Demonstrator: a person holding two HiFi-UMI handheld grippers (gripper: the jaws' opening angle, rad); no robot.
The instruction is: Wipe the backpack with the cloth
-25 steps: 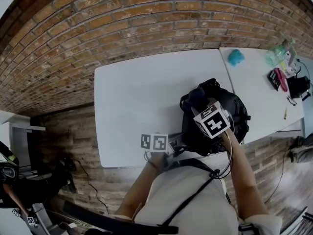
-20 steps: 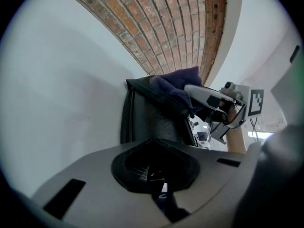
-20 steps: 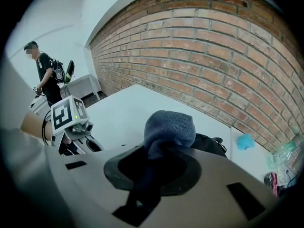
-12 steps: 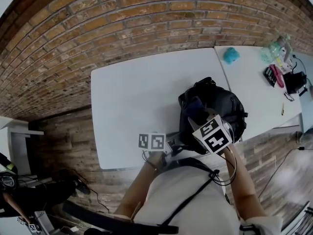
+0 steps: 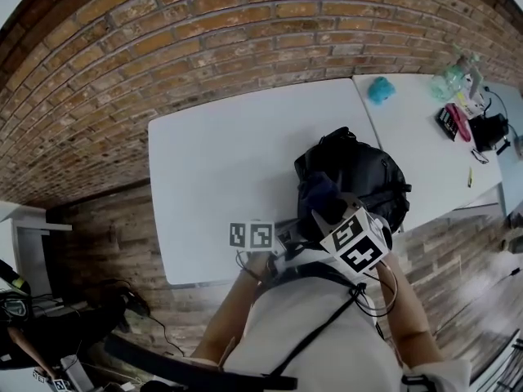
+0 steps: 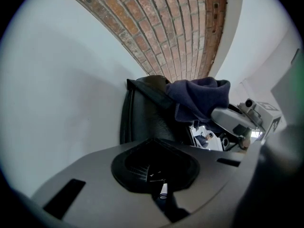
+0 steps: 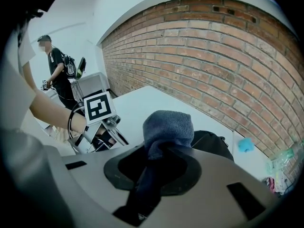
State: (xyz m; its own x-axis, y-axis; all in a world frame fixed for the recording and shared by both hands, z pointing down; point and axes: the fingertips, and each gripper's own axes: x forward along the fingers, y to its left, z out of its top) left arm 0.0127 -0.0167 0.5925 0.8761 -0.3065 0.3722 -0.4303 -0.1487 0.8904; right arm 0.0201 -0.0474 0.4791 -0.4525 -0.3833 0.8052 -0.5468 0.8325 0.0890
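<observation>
Right jaws: clamped on a dark blue cloth (image 7: 167, 126), which rises out of the right gripper (image 7: 135, 201) in a bunched fold.
Cloth: pressed against the near left part of the black backpack (image 5: 364, 174), with the right gripper's marker cube just behind it toward the person.
Left jaws: drawn together at the front of the left gripper (image 6: 164, 201). A small pale scrap shows between them, too small to name.
Left gripper, place: at the near edge of the desk (image 5: 221, 158), just beside the backpack's lower left side. Whether it touches the bag cannot be told.
Backpack: sits on the white desk at its near right corner. From the left gripper it rises as a dark upright wall with the cloth draped at its top.
Grippers to each other: near, on the same side of the bag, the left one lower.
Second desk: white, butted against the first one's right end, carrying a teal thing (image 5: 380, 90) and small clutter farther along.
Behind: a brick wall (image 5: 204, 31) along the far edge of both desks.
Background: a person (image 7: 57, 72) stands well apart.
</observation>
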